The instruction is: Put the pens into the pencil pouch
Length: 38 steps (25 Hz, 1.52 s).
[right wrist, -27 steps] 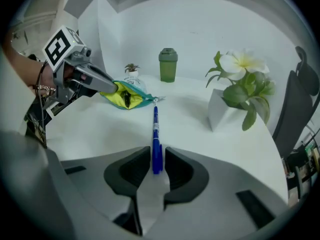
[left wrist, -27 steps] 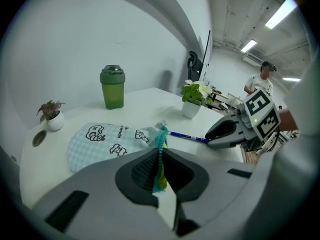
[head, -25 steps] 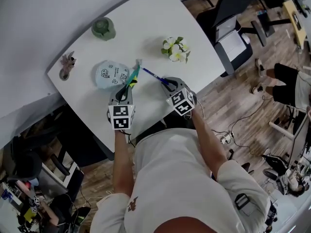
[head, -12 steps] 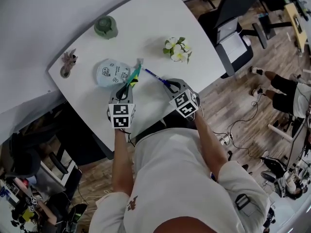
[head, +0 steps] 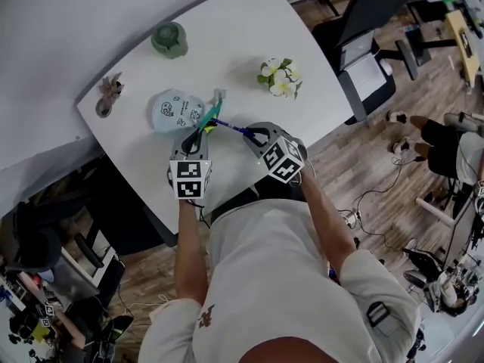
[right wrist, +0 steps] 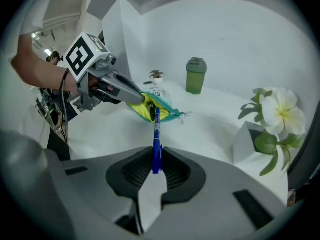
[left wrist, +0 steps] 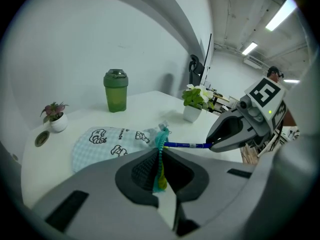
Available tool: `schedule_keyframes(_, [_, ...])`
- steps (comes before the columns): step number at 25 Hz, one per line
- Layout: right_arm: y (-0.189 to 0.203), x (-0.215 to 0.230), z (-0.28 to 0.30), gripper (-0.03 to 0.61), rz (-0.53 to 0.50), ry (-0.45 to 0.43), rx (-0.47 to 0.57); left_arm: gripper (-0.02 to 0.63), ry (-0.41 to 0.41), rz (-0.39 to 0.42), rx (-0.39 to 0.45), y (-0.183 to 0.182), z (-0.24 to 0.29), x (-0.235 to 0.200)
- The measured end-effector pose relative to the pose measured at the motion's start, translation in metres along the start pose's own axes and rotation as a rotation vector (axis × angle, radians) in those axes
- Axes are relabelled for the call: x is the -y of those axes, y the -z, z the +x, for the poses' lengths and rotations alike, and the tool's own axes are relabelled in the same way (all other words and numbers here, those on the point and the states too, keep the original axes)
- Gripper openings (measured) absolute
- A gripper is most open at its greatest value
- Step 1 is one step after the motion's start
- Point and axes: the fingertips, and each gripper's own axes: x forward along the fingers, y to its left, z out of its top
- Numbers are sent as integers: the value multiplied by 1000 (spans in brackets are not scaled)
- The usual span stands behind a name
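The pencil pouch (head: pixel 172 112), pale blue check with cartoon prints, lies on the white table (head: pixel 227 36). My left gripper (head: pixel 199 132) is shut on the pouch's teal zipper edge (left wrist: pixel 160 154) and lifts the mouth open, showing a yellow lining (right wrist: pixel 141 109). My right gripper (head: pixel 250 134) is shut on a blue pen (right wrist: pixel 156 143). The pen (head: pixel 229 126) points left, and its tip reaches the open mouth, where a dark pen (right wrist: pixel 152 110) lies inside. In the left gripper view the pen (left wrist: pixel 186 145) runs from the right gripper (left wrist: pixel 226 135) to the pouch (left wrist: pixel 107 140).
A green bottle (head: pixel 169 39) stands at the table's far side, a white-flowered pot (head: pixel 280 78) to the right, a small plant pot (head: pixel 108 91) at the left corner. An office chair (head: pixel 363 44) stands beyond the table's right edge.
My right gripper has moved left and slightly up with the blue pen, bringing its tip to the pouch's mouth. The left gripper and pouch have stayed in place.
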Motion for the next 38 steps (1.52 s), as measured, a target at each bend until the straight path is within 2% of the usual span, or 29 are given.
schedule_keyframes(5, [-21,-5,14,60,-45,-32,10,9,1,-7,9,-3,-4,0])
schedule_keyframes(15, [-69,-9,41,60,-62,-79,68,9,15,-18,31,-5,-7,-1])
schedule_keyframes(23, [-90,-10,59,60,-2,-100,142,9,42,-49,54,-6,-9,1])
schedule_keyframes(29, [-94,-11,73,63,78,-95,189,9,69,-70,44,1,-2,5])
schedule_keyframes(34, [-85,-9,77,69,102,-53,187,11,79,-69,25,10,5,7])
schedule_keyframes(38, [-78,-7,73,117,88,-26,167,21,75,-55,24,13,7,6])
